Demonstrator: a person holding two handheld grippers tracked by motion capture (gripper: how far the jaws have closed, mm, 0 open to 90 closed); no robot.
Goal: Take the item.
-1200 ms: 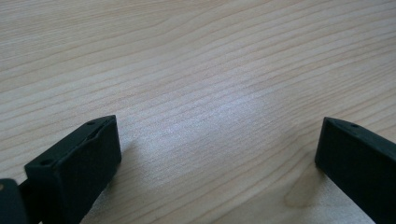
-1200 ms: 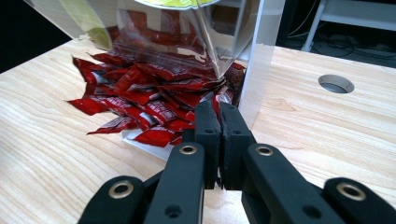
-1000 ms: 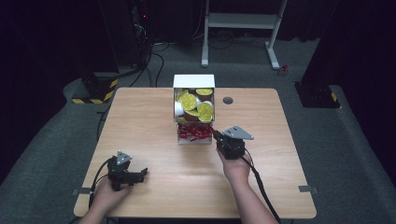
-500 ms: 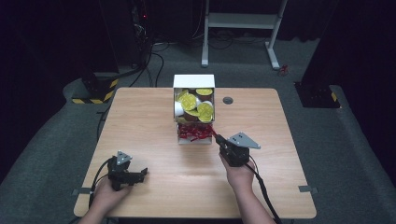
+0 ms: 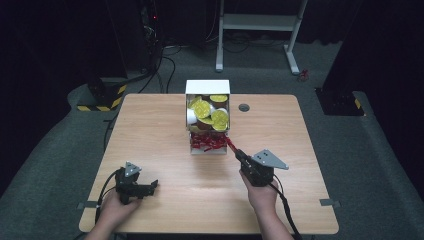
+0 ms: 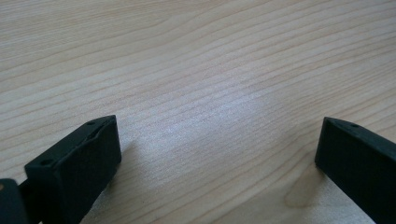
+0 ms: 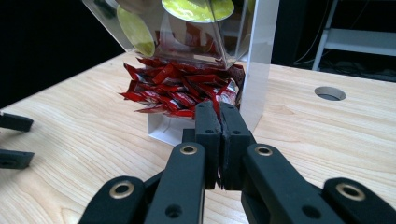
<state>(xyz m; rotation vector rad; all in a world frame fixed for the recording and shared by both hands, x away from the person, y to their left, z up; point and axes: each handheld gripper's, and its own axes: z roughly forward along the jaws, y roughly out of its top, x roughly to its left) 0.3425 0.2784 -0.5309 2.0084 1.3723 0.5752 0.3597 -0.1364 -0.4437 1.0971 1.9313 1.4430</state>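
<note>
My right tool (image 5: 239,153) has its jaws pressed together on the end of a red sachet (image 5: 231,145), just off the front corner of the dispenser (image 5: 207,87) at the middle of the worktop (image 5: 150,125); in the right gripper view the pinched end is hidden behind the jaws, so I cannot tell how much of it I hold. The rest of the sachets (image 7: 180,93) lie heaped in the low tray under the clear bin of yellow-lidded pods (image 7: 198,8). I judge a sachet to be light, thin and limp, with a slick foil skin: it should bend and dangle rather than hold its shape, and could slide out of a weak pinch. The flat sealed edge looks the best place to grip, squarely and not by a corner, without crushing the filled middle. My left tool (image 5: 145,187) rests gaping and empty near the worktop's front left.
</note>
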